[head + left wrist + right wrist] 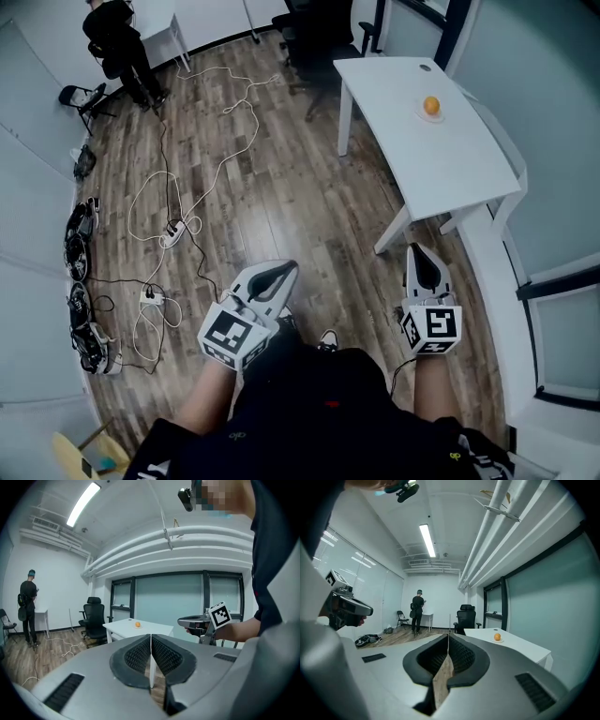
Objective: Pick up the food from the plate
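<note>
An orange food item (pixel 431 106) sits on a small white plate (pixel 430 116) on the white table (pixel 441 150), far ahead of both grippers. It shows small in the left gripper view as the orange food (pixel 138 625) and in the right gripper view as the orange food (pixel 497 637). My left gripper (pixel 281 272) is shut with nothing in it, over the wooden floor. My right gripper (pixel 423 257) is shut and empty too, just short of the table's near corner. Both point toward the table.
White cables (pixel 178 202) and power strips trail over the wooden floor at left. A black office chair (pixel 314 42) stands behind the table. A person (pixel 120 42) stands at a far white desk. Gear (pixel 80 272) lies along the left wall.
</note>
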Action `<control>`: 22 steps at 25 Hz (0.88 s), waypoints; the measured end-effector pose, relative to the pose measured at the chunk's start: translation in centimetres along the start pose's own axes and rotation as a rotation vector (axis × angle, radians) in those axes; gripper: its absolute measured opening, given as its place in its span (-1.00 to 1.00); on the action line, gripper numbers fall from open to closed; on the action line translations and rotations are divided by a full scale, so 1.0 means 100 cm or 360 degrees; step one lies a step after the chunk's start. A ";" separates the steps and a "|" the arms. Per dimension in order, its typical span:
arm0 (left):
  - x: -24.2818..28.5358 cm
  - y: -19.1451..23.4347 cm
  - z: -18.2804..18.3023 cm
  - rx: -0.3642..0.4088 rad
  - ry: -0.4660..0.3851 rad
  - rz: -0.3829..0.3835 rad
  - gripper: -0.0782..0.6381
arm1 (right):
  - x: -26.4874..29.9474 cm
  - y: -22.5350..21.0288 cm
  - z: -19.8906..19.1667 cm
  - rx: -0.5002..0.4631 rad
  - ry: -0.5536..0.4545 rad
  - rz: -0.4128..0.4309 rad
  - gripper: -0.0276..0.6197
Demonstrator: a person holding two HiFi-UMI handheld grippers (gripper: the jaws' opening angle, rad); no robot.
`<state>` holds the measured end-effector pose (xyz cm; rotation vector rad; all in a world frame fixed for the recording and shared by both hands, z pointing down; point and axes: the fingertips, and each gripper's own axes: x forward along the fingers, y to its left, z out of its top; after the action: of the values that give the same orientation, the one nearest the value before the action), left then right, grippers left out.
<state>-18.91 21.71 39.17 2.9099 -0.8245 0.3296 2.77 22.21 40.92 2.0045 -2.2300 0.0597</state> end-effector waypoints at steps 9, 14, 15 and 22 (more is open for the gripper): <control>0.072 0.062 0.009 -0.0020 -0.0035 -0.0124 -0.72 | 0.069 -0.025 0.000 -0.0046 0.0048 -0.0086 -0.84; 0.111 0.130 0.024 -0.0041 -0.0065 -0.0151 -0.72 | 0.135 -0.033 0.014 -0.0051 0.0047 -0.0148 -0.84; 0.117 0.145 0.026 -0.0039 -0.0069 -0.0161 -0.72 | 0.149 -0.032 0.019 -0.0049 0.0042 -0.0152 -0.84; 0.152 0.254 0.042 -0.0017 -0.0092 -0.0235 -0.72 | 0.249 -0.009 0.050 -0.0079 0.0039 -0.0181 -0.84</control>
<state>-18.94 -8.17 39.60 2.9612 -0.6112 0.2281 0.77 -3.04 39.15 2.0884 -2.0778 0.0164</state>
